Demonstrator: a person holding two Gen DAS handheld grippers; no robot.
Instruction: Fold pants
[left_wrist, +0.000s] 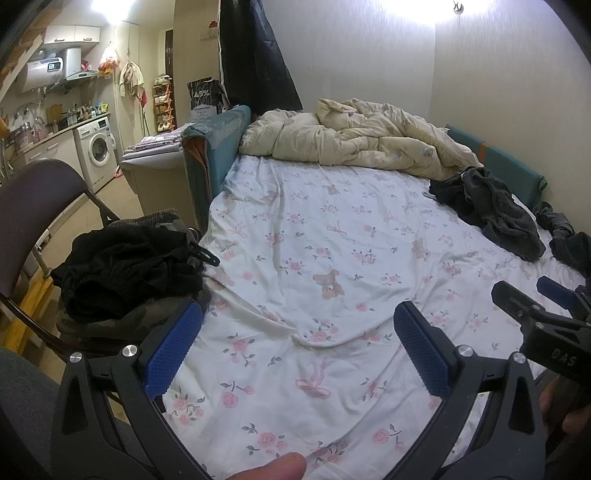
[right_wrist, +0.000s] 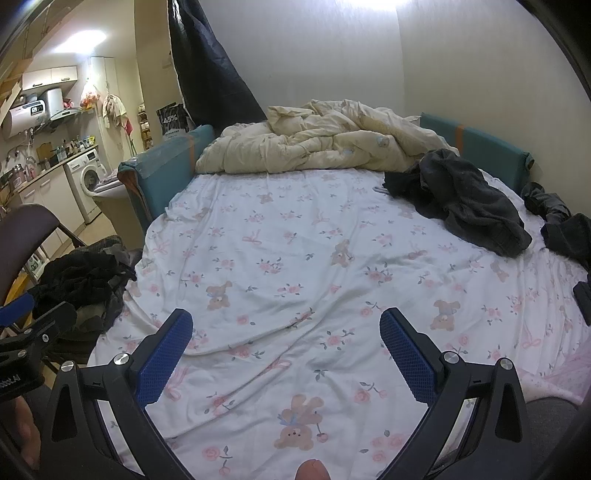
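Observation:
A crumpled pair of dark grey pants (left_wrist: 491, 206) (right_wrist: 461, 199) lies at the far right of the bed, beside the cream duvet. More dark clothing (left_wrist: 565, 236) (right_wrist: 561, 221) sits at the right edge. My left gripper (left_wrist: 297, 325) hovers open over the floral sheet (left_wrist: 314, 258) near the bed's front, holding nothing. My right gripper (right_wrist: 286, 330) is also open and empty above the sheet (right_wrist: 295, 258); its tip shows at the right of the left wrist view (left_wrist: 535, 306). Both are well short of the pants.
A heap of black clothes (left_wrist: 129, 269) (right_wrist: 85, 280) rests on a folding chair (left_wrist: 33, 206) left of the bed. The cream duvet (left_wrist: 362, 136) (right_wrist: 317, 140) is bunched at the back. Teal padded rails (left_wrist: 218, 147) (right_wrist: 491, 147) border the bed. A kitchen with a washing machine (left_wrist: 96, 147) lies far left.

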